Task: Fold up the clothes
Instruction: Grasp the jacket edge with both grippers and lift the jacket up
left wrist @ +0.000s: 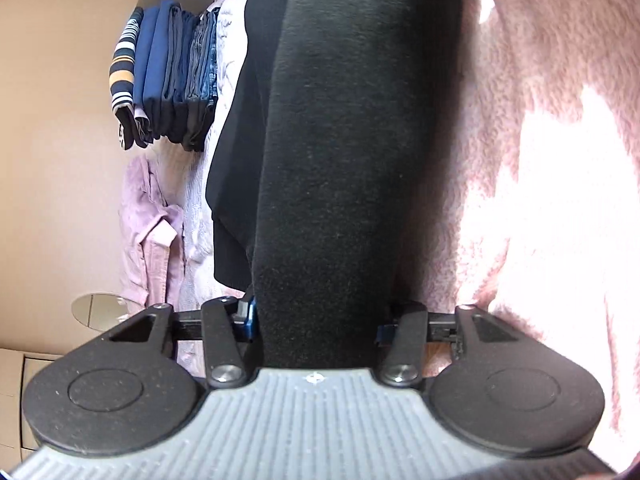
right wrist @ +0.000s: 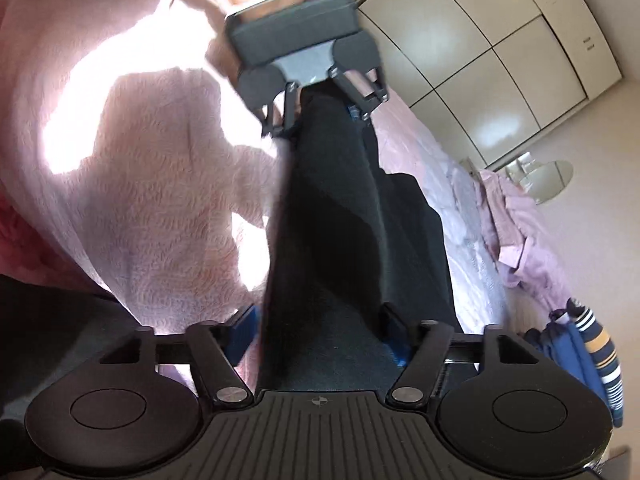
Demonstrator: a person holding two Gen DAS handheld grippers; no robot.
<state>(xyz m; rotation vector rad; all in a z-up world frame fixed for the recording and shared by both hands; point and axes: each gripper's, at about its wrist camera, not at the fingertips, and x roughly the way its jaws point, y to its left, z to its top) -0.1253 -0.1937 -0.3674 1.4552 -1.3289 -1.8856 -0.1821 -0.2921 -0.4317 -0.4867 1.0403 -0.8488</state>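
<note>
**Black garment stretched between two claws over the bed**

Black garment (left wrist: 340,160) runs up the middle of both wrist views, each end sitting between a claw's jaws. In the left wrist view, the left claw (left wrist: 316,320) has the cloth filling the gap between its blue-padded fingers (left wrist: 249,316), pinched on the fabric. In the right wrist view, the right claw (right wrist: 320,328) is set fairly wide, with the thick cloth passing between its jaws; it looks gripped, though pad contact is hard to confirm. At the upper centre of that view the other claw appears at the far end of the garment, so the cloth seems held taut as a long strip, probably to straighten it for a fold.

Beneath lies a pink textured bedspread (left wrist: 540,160), brightly sunlit. A stack of folded clothes (left wrist: 168,76), blue, denim and striped, sits at upper left of the left view, likely the finished pile. A crumpled lilac shirt (left wrist: 152,216) lies near it, apparently awaiting its turn. White wardrobe doors (right wrist: 500,60) fill the right view's upper right.
</note>
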